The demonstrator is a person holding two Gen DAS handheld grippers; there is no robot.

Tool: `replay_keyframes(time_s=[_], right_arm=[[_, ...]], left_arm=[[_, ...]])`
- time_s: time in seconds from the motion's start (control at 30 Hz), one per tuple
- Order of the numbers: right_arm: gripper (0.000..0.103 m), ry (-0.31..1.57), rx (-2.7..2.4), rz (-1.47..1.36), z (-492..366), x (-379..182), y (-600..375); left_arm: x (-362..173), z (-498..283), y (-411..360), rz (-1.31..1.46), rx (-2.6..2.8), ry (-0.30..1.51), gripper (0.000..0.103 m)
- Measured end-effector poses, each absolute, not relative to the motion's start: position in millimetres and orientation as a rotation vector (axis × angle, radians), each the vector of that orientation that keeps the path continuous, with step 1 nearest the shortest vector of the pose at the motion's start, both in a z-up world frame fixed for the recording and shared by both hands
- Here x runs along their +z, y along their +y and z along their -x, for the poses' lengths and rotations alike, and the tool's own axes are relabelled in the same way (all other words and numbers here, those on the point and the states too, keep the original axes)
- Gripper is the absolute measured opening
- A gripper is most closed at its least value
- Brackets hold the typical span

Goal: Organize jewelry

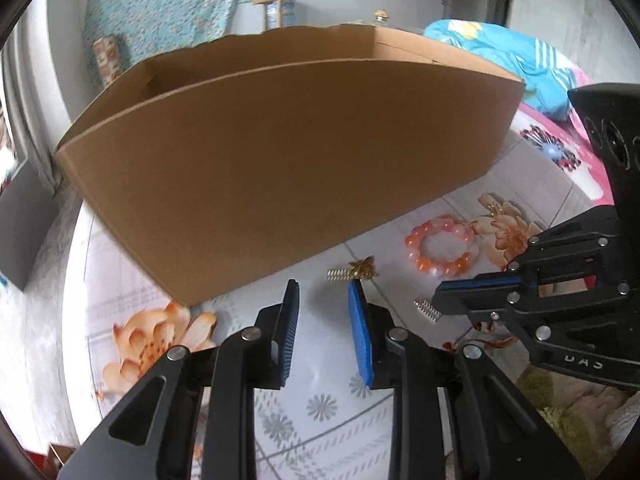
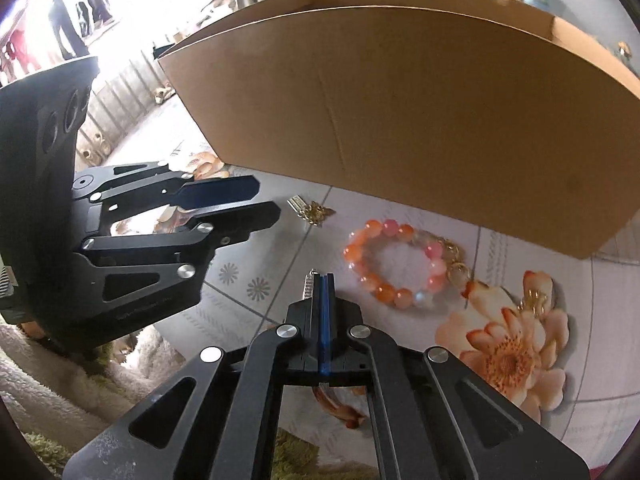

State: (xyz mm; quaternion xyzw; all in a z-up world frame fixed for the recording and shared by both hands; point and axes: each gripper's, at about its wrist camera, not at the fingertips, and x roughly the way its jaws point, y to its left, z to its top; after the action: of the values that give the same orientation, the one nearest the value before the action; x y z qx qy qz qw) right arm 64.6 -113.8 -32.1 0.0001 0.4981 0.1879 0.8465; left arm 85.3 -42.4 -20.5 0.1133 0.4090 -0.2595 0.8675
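Both grippers tilt steeply down over the flowered tabletop point(image 1: 132, 280), just near of the tall cardboard box point(image 1: 280, 168). The left gripper point(image 1: 323, 334) hangs with its jaws spread partway, nothing between them. The right gripper point(image 2: 323, 280) comes in from the right with its jaws pressed together, their tips at a small silver spring point(image 1: 427, 309); whether the spring is pinched cannot be told. A gold charm point(image 1: 362, 269) lies by the box, and an orange bead bracelet point(image 2: 394, 266) lies farther right.
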Motion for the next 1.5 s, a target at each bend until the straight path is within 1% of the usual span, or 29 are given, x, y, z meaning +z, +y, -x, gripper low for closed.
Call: replay_keyframes(time_s=[0.17,0.47,0.63,0.73,0.77,0.8,1.07,1.3,1.33,1.4,1.43,1.5], right_arm=[[0.000,1.047,0.400,-0.048,-63.8,-33.2,-121.7],[0.000,1.040,0.408,-0.088,-55.6,-29.3,-134.8],[0.000,1.035,0.413,-0.104,-53.0,-27.0,-143.9],[0.000,1.032,0.414,-0.111,-51.6,-23.5,-148.5],[0.000,1.031,0.414,-0.112,-51.8,-23.2,-149.2],[0.000,1.030,0.414,-0.113,-51.4,-22.5,-150.3],[0.000,1.026,0.413,-0.112,-49.4,-21.9,-155.2],[0.000,1.021,0.423,-0.123,-47.2,-17.6,-151.0],[0.003,1.015,0.432,-0.123,-46.6,-16.2,-150.2],[0.004,1.002,0.442,-0.107,-45.6,-12.8,-145.9],[0.008,0.999,0.441,-0.093,-45.5,-12.0,-143.1],[0.011,1.000,0.434,-0.056,-46.0,-12.5,-136.7]], left_arm=[[-17.6,-88.7,-58.2,-0.279,-0.622,0.836,0.024],[-24.4,-96.8,-78.4,-0.355,-0.629,0.852,0.023],[-25.1,-94.7,-83.4,-0.410,-0.618,0.844,0.012],[-24.7,-91.9,-87.8,-0.443,-0.612,0.842,0.010],[-24.6,-91.2,-86.8,-0.449,-0.607,0.843,0.007],[-24.6,-90.8,-86.7,-0.453,-0.597,0.841,0.001],[-20.2,-88.1,-65.6,-0.315,-0.576,0.874,0.000],[0.4,-82.5,-42.5,-0.173,-0.550,0.856,0.000],[2.7,-82.0,-37.4,-0.152,-0.548,0.857,0.000],[5.2,-80.6,-32.1,-0.135,-0.536,0.855,0.000],[5.6,-79.9,-31.3,-0.131,-0.533,0.855,0.000],[5.5,-79.2,-26.3,-0.125,-0.530,0.855,0.000]])
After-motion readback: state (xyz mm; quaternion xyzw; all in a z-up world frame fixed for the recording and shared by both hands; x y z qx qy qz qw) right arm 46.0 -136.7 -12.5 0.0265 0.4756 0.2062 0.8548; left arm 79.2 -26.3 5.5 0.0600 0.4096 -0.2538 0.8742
